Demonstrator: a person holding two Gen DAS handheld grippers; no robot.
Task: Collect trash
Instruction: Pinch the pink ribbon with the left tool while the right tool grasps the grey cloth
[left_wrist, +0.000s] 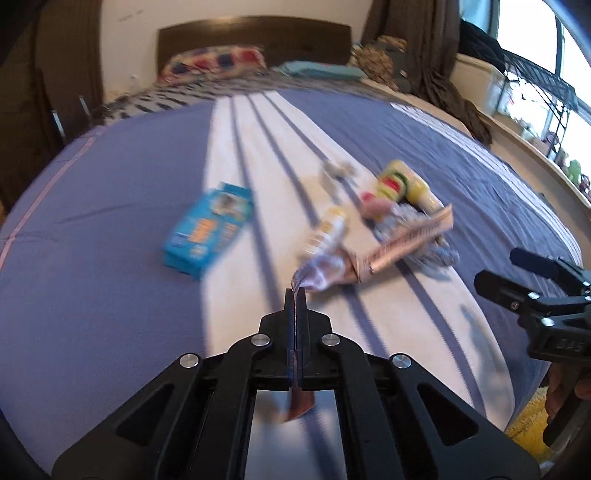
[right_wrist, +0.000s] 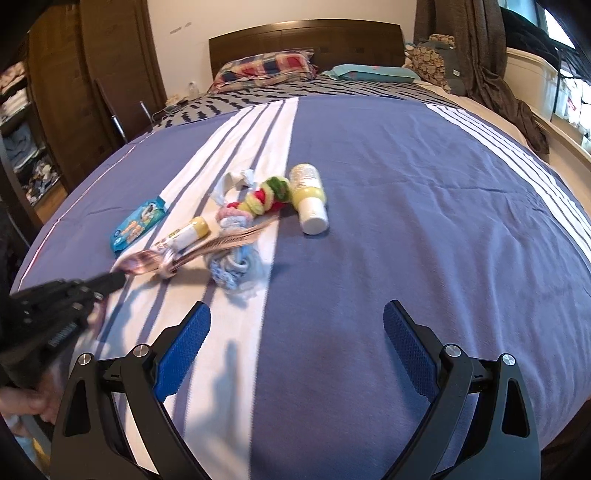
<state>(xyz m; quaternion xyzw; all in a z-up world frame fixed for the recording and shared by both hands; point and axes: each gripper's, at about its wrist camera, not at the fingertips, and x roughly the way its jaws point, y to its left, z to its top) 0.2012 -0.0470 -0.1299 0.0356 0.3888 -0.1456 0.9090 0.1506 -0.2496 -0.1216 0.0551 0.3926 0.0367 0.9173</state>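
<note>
A bed (right_wrist: 406, 221) in blue and white stripes, litter strewn along its white band

The left gripper (left_wrist: 295, 295) is clamped fully shut on a crinkled pink wrapper (left_wrist: 321, 271), which trails ahead from its tips and out behind them; the lift is best made slowly so the wrapper's far end is drawn clear of the paper strip (left_wrist: 410, 240) and small tube (left_wrist: 327, 230) lying against it. The right gripper (right_wrist: 295, 354) is held wide open and empty, well short of the pile
</note>
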